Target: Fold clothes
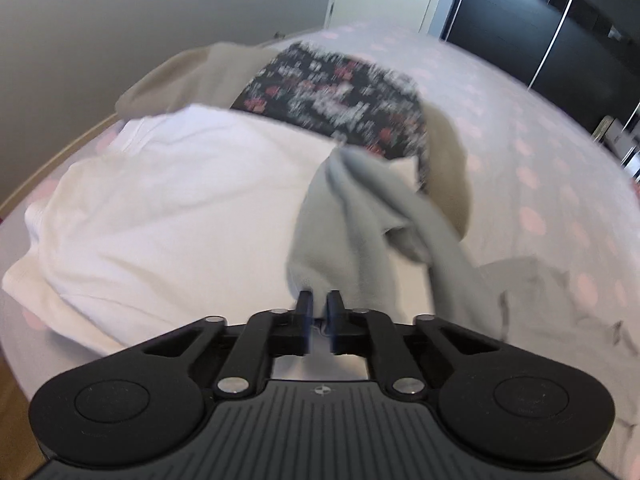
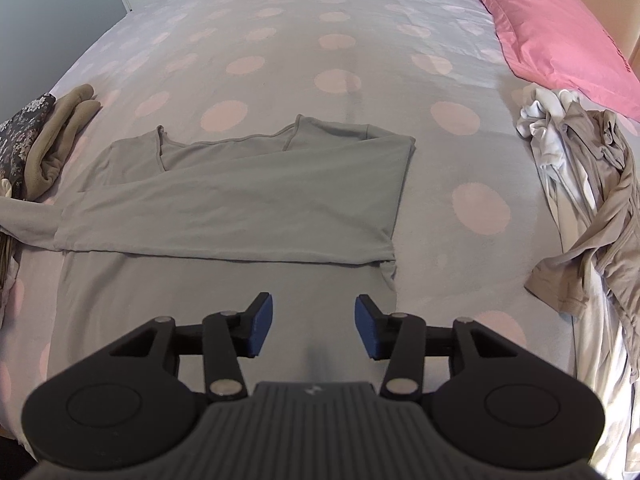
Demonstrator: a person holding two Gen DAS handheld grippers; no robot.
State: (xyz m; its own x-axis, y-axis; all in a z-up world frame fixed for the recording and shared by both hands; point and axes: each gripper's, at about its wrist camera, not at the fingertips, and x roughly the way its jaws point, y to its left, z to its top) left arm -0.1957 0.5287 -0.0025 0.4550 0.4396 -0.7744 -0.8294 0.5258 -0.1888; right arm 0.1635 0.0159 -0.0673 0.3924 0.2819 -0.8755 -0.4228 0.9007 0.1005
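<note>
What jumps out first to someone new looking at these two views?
The grey top spread flat mid-bed with one sleeve folded across it, right gripper open just above its lower part. The pink pillow at the far right corner stands out. The left gripper is pinched shut on the grey sleeve beside a stack of folded clothes.

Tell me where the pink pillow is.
The pink pillow shows only in the right wrist view, at the top right corner of the bed, just beyond the crumpled pile of clothes.
</note>
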